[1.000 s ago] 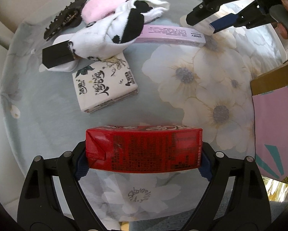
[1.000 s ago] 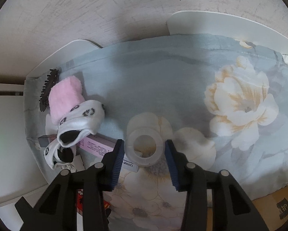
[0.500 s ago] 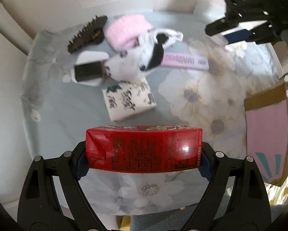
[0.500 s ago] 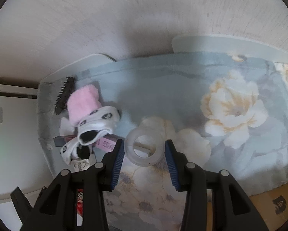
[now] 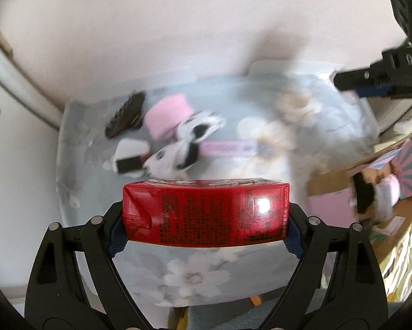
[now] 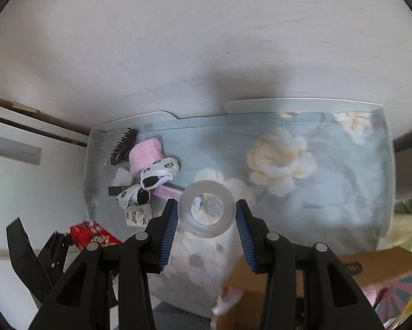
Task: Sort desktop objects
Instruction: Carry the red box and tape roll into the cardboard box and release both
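While both grippers hang above the floral cloth:
Left gripper: clamps red drink carton, print unreadable.
Right gripper: clamps clear tape roll.
Right gripper's housing: "DA".

Both wrist views look steeply down, sharing the floral table.

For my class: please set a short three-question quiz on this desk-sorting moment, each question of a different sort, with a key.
1. True or false: the left gripper is shut on a red carton.
2. The right gripper holds: A) a hair clip B) a clear tape roll C) a sock.
3. Fill in: the pink fluffy item lies beside a black ____ on the flowered cloth.

Key: 1 true; 2 B; 3 hair clip.
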